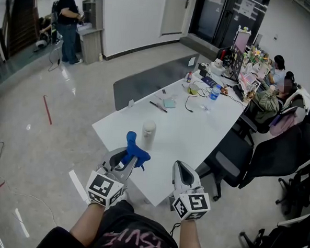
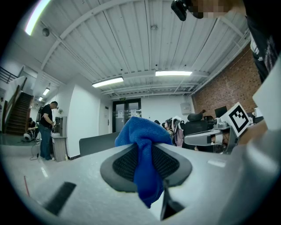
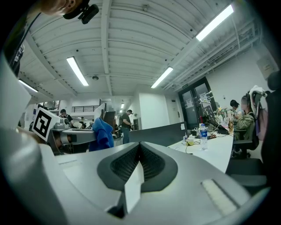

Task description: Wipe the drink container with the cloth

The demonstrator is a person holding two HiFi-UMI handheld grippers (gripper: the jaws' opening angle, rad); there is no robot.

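Our left gripper [image 1: 132, 159] clamps the blue cloth [image 1: 135, 147]; right gripper [image 1: 182, 168] jaws pressed together; drink container [image 1: 148, 134] at the cloth's one o'clock.

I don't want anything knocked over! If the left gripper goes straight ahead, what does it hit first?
Probably the white drink container on the table: it stands just past the blue cloth held by the left gripper. Height is unclear, so it might pass above.
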